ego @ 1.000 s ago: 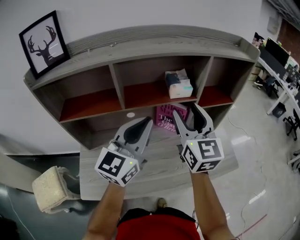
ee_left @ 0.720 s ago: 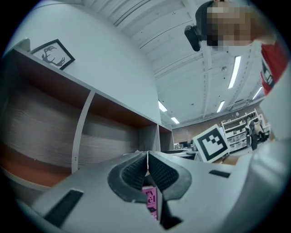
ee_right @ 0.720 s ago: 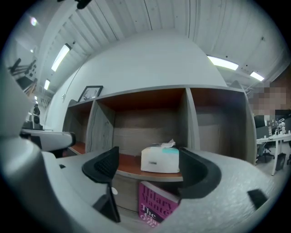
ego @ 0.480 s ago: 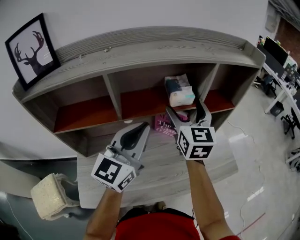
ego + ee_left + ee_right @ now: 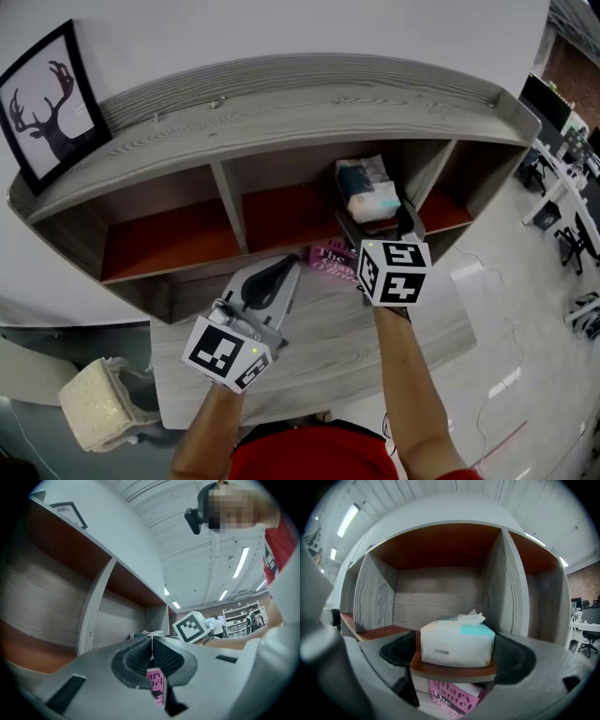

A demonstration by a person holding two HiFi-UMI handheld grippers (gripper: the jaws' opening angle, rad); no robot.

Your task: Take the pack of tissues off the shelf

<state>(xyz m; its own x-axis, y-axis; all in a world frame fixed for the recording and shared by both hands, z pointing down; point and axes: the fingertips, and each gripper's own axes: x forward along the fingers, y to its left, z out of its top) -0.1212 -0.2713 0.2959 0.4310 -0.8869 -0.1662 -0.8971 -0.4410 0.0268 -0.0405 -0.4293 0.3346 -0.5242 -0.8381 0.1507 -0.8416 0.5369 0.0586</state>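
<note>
My right claw point(image 5: 375, 223) is up at the middle compartment of the shelf point(image 5: 281, 112). Its jaws are opening wide on either side of the pack of tissues point(image 5: 367, 187), and neither pad presses on it. The pack sits at the front edge of the red-brown board, near the right-hand divider, with a tissue sticking out of its top. A pink book point(image 5: 332, 255) lies below that board. My left claw point(image 5: 287, 268) hovers lower, above the grey table point(image 5: 319, 342), with its jaws closed together on nothing.
</note>
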